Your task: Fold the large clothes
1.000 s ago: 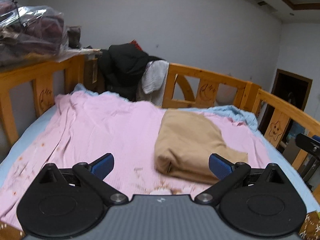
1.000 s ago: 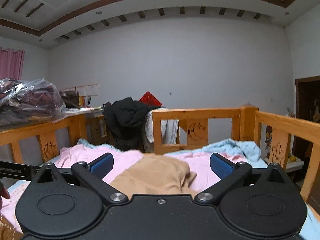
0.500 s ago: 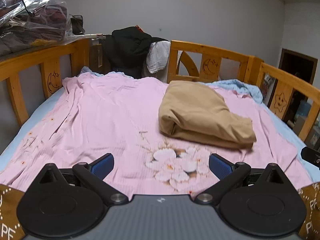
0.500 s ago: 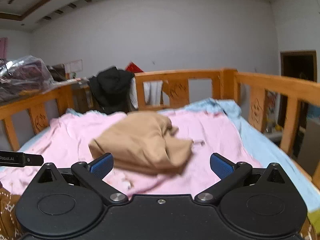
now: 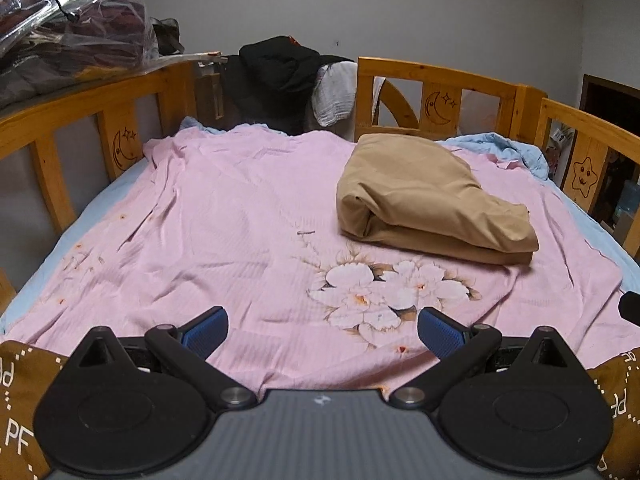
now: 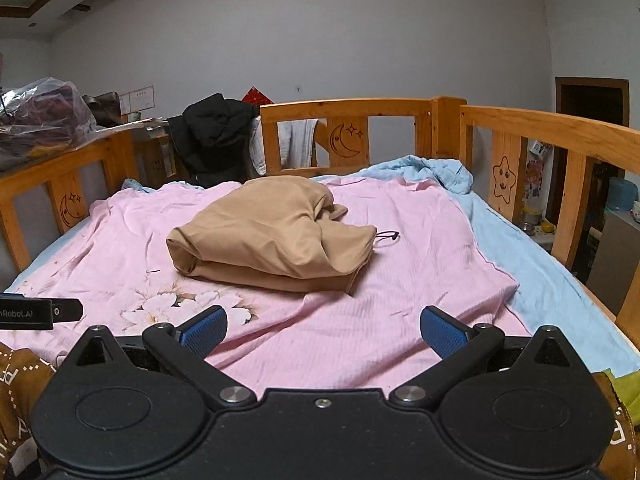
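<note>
A tan garment (image 5: 428, 196) lies folded into a thick bundle on the pink flowered sheet (image 5: 224, 224), right of the bed's middle. It also shows in the right wrist view (image 6: 276, 232), with a black drawstring (image 6: 386, 237) at its right end. My left gripper (image 5: 322, 330) is open and empty, held over the near edge of the sheet, well short of the bundle. My right gripper (image 6: 322, 330) is open and empty too, near the bed's front edge.
Wooden rails (image 5: 440, 96) with moon and star carvings enclose the bed. A black jacket (image 5: 276, 76) and a white cloth hang over the far rail. A plastic bag of clothes (image 5: 68, 36) sits at the far left. A blue sheet (image 6: 532, 264) lies along the right side.
Both grippers have pulled back and tilted down, so the whole bed and the tan bundle now show farther away. Both stay open and empty.
</note>
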Action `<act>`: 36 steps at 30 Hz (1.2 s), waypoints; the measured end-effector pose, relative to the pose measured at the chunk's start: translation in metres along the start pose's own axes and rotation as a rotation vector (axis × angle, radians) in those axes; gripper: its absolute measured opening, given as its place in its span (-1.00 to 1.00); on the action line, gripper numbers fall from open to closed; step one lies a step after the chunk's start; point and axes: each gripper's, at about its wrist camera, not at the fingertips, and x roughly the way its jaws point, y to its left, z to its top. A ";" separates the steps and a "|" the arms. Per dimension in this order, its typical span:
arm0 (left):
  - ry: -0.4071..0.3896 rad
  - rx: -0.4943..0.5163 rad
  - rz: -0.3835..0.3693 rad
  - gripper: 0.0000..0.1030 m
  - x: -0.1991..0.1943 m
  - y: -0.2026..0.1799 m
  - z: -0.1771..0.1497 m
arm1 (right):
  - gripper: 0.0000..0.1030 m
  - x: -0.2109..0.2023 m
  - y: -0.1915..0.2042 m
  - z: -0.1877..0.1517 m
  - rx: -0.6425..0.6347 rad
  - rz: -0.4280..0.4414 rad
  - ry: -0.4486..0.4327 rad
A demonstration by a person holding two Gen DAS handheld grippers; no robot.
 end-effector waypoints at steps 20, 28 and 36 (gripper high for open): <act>0.010 0.015 -0.004 0.99 0.002 0.002 -0.002 | 0.99 0.014 -0.003 -0.004 0.007 -0.003 0.054; 0.013 0.011 -0.007 0.99 0.003 0.003 -0.002 | 0.99 0.014 -0.004 -0.004 0.008 -0.005 0.060; 0.012 0.011 -0.007 0.99 0.003 0.003 -0.002 | 0.99 0.015 -0.004 -0.004 0.007 -0.005 0.060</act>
